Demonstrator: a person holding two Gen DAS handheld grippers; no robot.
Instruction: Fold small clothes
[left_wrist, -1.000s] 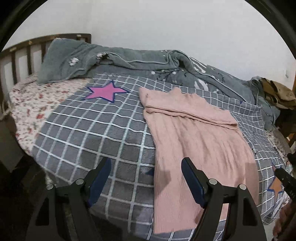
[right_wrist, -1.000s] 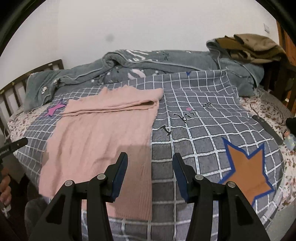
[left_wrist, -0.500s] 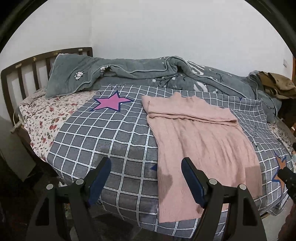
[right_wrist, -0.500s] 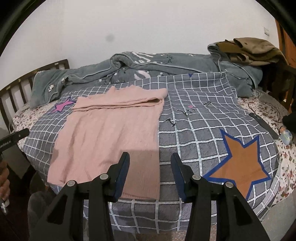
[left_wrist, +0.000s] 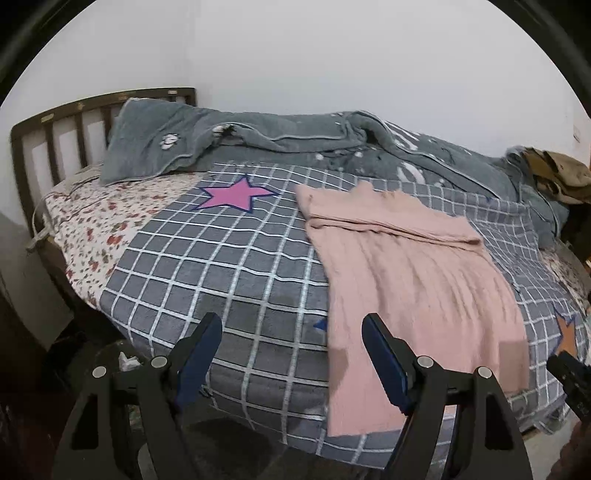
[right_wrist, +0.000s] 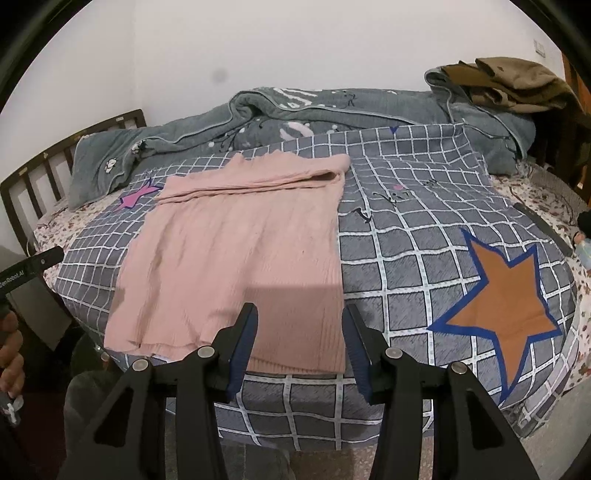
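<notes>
I check from the left. Headboard (left_wrist: 48, 129) and floral sheet (left_wrist: 92, 221) sit at far left, w/ the grey quilt (left_wrist: 258, 136) bunched along the wall. Left gripper (left_wrist: 291, 343): jaws wide open, nothing between them, off the bed's near edge. Pink top (left_wrist: 413, 288) lies flat on the check blanket (left_wrist: 207, 273), top end already turned over into a band; hem hangs at the near edge. Right gripper (right_wrist: 299, 336): jaws part open, empty, just short of the hem's right corner. Brown clothes (right_wrist: 509, 85) heaped far right. My read: approx one fold done; remaining folds not yet started, both grippers need to take the hem.
</notes>
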